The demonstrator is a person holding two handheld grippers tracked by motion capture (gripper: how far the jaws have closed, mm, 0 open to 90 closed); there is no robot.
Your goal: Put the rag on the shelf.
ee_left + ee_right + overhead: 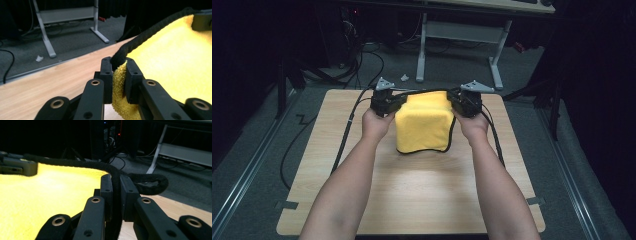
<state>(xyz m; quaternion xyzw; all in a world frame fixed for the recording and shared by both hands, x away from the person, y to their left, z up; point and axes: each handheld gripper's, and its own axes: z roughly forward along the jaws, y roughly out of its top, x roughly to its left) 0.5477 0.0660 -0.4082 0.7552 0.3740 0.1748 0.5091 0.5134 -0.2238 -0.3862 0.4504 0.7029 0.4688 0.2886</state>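
Yellow cloth [423, 125] with black edging, hanging over the middle of the far half of the wooden desk [412, 200], stretched by its top edge between the two grippers. Upper edge taut and roughly level from one gripper to the other; body of the cloth draping down toward the desk, lower hem curved and lying near or on the wood, contact not clear from above.

Left gripper [388, 102] at the cloth's upper left corner, clamped on it: in the left gripper view, jaws pressed together on a fold of yellow terry [120, 85] with the black hem [150, 32] running up and away from the gap toward the other gripper. Left gripper [119, 65] pinching right at the corner, yellow fabric spilling out below the jaws.

Right gripper [463, 102] at the upper right corner, likewise clamped: in the right gripper view, jaws closed on the black edging [75, 163], which passes straight between them. Right gripper [116, 183] with a short loop of hem [152, 183] curling out beyond the jaws, yellow cloth [50, 195] spreading off to the side toward the other gripper.

Hands [377, 122] gripping from either side, forearms coming in from the near edge. Black cables [344, 140] trailing from both grippers across the desk. Beyond the desk, grey carpet and a white-framed table leg [421, 50].
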